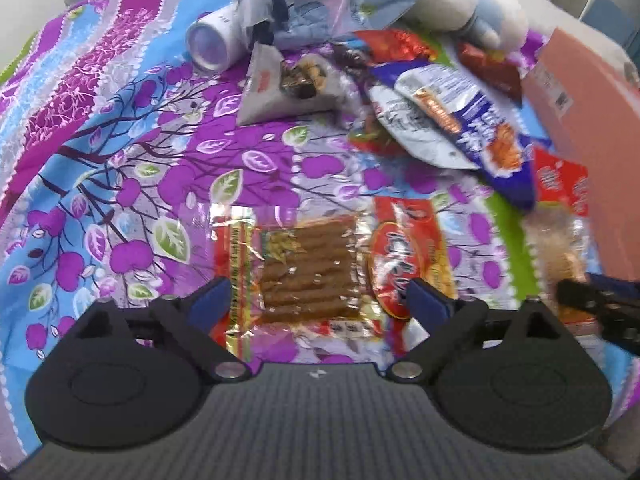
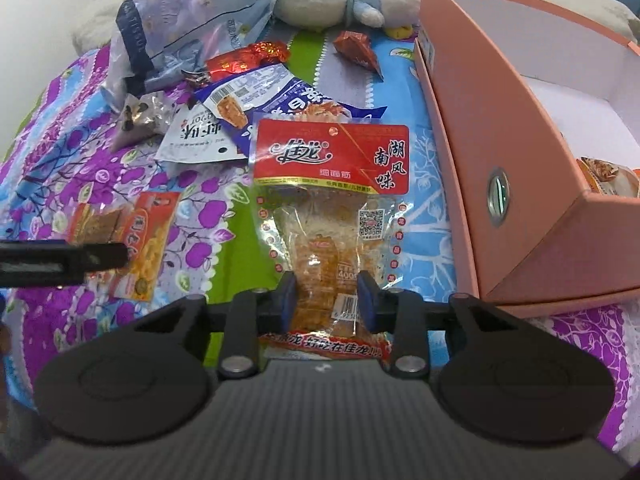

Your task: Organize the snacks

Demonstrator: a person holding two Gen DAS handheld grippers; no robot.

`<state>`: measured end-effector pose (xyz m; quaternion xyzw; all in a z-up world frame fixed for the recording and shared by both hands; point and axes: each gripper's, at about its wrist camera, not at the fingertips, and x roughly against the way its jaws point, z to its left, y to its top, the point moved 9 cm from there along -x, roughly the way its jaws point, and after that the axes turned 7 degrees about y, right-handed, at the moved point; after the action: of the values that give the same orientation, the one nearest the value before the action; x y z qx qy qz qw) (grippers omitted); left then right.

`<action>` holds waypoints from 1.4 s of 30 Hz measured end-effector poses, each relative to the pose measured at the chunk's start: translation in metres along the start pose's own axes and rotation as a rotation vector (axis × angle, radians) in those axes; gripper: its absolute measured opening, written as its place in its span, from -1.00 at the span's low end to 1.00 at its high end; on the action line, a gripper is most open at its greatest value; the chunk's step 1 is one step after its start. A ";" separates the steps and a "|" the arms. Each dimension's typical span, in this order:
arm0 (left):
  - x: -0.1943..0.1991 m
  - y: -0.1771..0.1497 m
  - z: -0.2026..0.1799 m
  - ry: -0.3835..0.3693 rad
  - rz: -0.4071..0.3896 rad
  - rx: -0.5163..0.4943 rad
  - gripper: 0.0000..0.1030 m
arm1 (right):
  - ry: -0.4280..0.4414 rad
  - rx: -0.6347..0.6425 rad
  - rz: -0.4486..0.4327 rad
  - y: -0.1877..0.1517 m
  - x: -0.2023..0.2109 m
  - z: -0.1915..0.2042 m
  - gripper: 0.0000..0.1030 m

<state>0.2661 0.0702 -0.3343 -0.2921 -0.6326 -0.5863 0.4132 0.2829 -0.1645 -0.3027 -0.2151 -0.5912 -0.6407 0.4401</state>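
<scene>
Your right gripper [image 2: 327,296] is clamped on the red-topped snack packet [image 2: 332,184], just left of the pink box [image 2: 520,184]. Carry it clear of the near wall before letting go. Your left gripper [image 1: 320,304] stands wide apart over the brown-stick packet [image 1: 304,268] on the bedsheet [image 1: 120,184]; centre it, then close.

Glossy, crinkly clear plastic on the red-topped snack packet [image 2: 332,216]; the foil-edged pack [image 1: 296,272] glints too. Printed cloth bedsheet [image 1: 132,168] looks soft and matt (slightly rumpled), the pink box [image 2: 516,208] smooth matt cardboard.
</scene>
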 end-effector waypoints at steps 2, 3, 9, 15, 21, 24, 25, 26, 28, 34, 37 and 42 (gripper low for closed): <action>-0.006 -0.001 0.002 0.008 0.009 -0.006 1.00 | 0.001 0.003 0.002 0.000 -0.001 0.000 -0.31; -0.008 0.001 0.003 0.001 0.008 -0.005 1.00 | 0.002 0.006 0.004 0.000 -0.001 0.000 -0.31; -0.015 0.005 0.014 -0.003 0.002 0.036 0.97 | -0.001 0.013 0.005 0.001 -0.004 0.001 -0.30; -0.001 0.008 0.012 -0.049 0.000 0.050 0.22 | 0.009 0.010 0.002 0.002 0.000 0.002 -0.31; 0.008 0.007 0.012 -0.056 -0.003 0.057 0.12 | 0.024 0.035 -0.019 0.006 0.014 0.013 -0.31; 0.016 0.007 0.014 -0.070 -0.001 0.077 0.12 | 0.024 0.046 -0.038 0.010 0.025 0.016 -0.31; 0.020 0.007 0.014 -0.076 -0.004 0.085 0.11 | 0.023 0.050 -0.047 0.012 0.029 0.017 -0.31; 0.023 0.007 0.014 -0.079 -0.006 0.087 0.11 | 0.022 0.050 -0.054 0.013 0.033 0.017 -0.31; 0.034 0.009 0.012 -0.083 -0.020 0.086 0.12 | 0.023 0.047 -0.069 0.016 0.041 0.017 -0.31; 0.072 0.027 0.001 -0.125 -0.073 0.096 0.12 | 0.020 0.052 -0.113 0.028 0.065 0.019 -0.31; 0.096 0.043 -0.011 -0.150 -0.116 0.082 0.12 | 0.012 0.055 -0.141 0.039 0.078 0.018 -0.31; 0.131 0.073 -0.029 -0.202 -0.182 0.092 0.12 | -0.001 0.053 -0.196 0.062 0.104 0.011 -0.31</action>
<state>0.2700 0.0373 -0.1848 -0.2717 -0.7212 -0.5593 0.3054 0.2770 -0.1809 -0.1822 -0.1450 -0.6263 -0.6647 0.3806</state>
